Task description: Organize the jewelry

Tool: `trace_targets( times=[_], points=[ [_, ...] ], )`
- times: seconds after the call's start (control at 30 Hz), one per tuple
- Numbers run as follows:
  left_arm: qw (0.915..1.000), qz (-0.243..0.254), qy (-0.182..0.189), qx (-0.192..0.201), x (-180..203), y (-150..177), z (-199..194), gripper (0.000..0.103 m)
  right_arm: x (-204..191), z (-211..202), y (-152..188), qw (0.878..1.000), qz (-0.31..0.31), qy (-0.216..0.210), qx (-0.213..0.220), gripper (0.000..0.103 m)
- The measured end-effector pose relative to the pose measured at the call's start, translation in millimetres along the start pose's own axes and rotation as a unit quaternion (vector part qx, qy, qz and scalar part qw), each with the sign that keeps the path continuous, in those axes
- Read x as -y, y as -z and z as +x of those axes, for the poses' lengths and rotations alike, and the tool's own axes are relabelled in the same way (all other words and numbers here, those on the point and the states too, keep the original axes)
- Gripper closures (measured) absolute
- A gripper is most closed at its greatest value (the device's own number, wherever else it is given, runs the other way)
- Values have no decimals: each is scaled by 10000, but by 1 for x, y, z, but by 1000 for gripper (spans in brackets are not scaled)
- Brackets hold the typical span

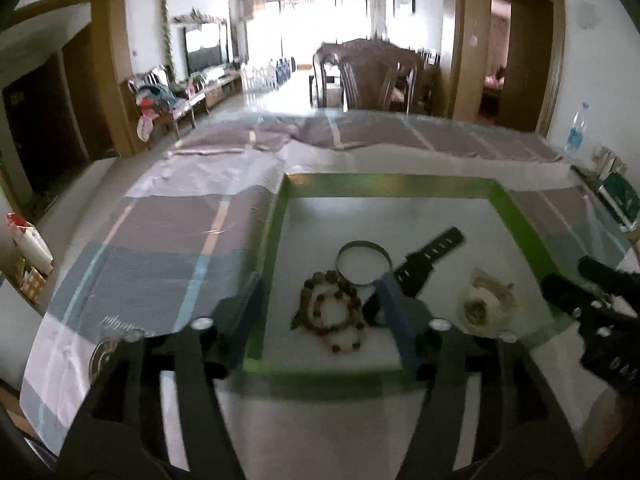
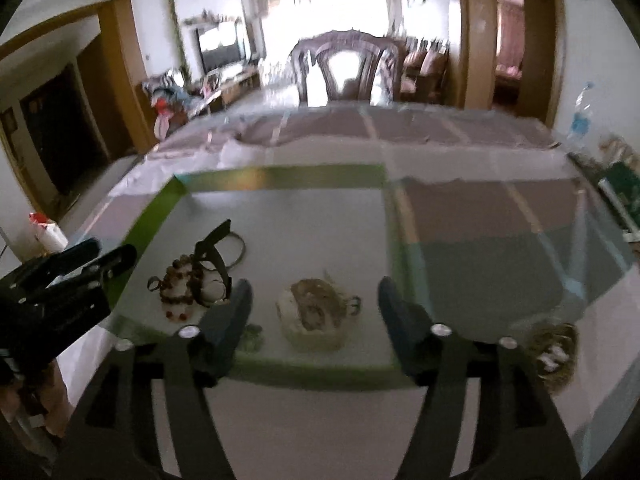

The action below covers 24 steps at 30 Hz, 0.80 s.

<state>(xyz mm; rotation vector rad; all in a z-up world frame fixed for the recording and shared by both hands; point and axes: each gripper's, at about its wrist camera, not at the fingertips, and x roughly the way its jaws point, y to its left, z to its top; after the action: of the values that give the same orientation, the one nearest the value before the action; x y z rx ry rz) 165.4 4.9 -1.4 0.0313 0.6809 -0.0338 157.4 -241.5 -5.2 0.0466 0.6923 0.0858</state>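
Both the left gripper [image 1: 320, 304] and right gripper [image 2: 316, 312] are hanging released and empty, because the bead bracelet [image 1: 332, 312], bangle [image 1: 363, 266] and watch [image 1: 420, 268] are lying gathered inside the green-rimmed tray [image 1: 276, 240].

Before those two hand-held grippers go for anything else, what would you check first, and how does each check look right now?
1. Left hand-held gripper open, nothing between its jaws: ok.
2. Right hand-held gripper open and empty: ok.
3. Bead bracelets, metal bangle and black watch inside the green-edged tray: ok.
4. Pale bundle inside the tray: ok.
5. Jewelry outside the tray, right of it: not ok.
6. What that piece is: cannot tell, blurred.
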Motion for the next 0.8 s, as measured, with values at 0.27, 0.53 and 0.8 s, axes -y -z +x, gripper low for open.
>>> trace_targets(
  times=[0.27, 0.53, 0.8],
  points=[
    [9966, -72, 18, 816, 9, 49, -99, 6, 0, -99, 44, 9937, -127, 54, 1108, 4],
    [9944, 32, 113, 1050, 18, 65, -137, 4, -11, -121, 63, 9922, -173, 149, 1228, 3],
    [9954, 24, 56, 953, 15, 68, -135, 4, -20, -120, 66, 9914, -315, 324, 1226, 3]
  ],
)
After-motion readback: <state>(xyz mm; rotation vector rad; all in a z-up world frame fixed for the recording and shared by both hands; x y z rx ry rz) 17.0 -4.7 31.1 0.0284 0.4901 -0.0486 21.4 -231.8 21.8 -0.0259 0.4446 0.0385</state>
